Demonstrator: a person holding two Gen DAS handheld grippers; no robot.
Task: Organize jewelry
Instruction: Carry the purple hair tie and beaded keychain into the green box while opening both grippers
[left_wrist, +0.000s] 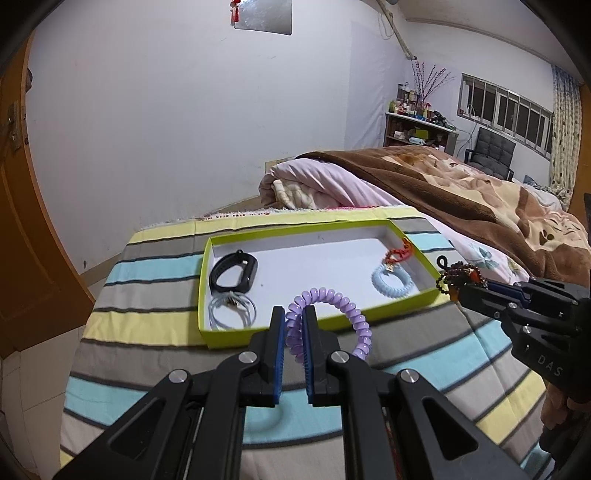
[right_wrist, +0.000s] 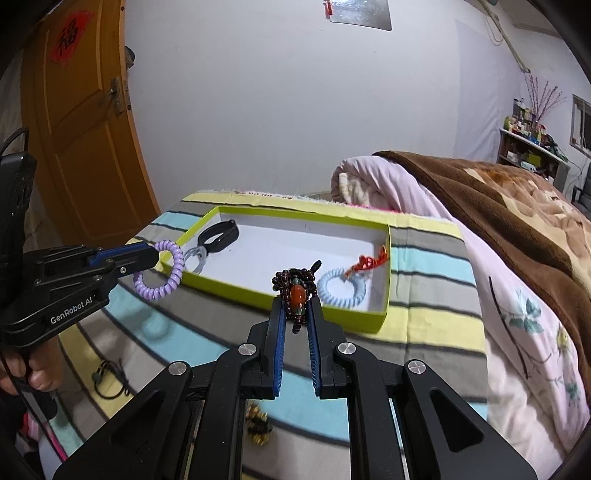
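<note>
A: Left tongs (left_wrist: 294, 325) pinched shut on purple coil bracelet (left_wrist: 343, 314), just short of tray (left_wrist: 317, 325) at 12; right tongs (right_wrist: 296, 314) clamped beaded bracelet (right_wrist: 297, 291).

B: Best lift both over rim, w/ release low inside.

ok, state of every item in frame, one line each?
left hand-held gripper: shut on purple coil bracelet
right hand-held gripper: shut on dark bead bracelet
green tray: open, no lid
black band: in tray
white bangle: in tray
blue coil bracelet: in tray
</note>
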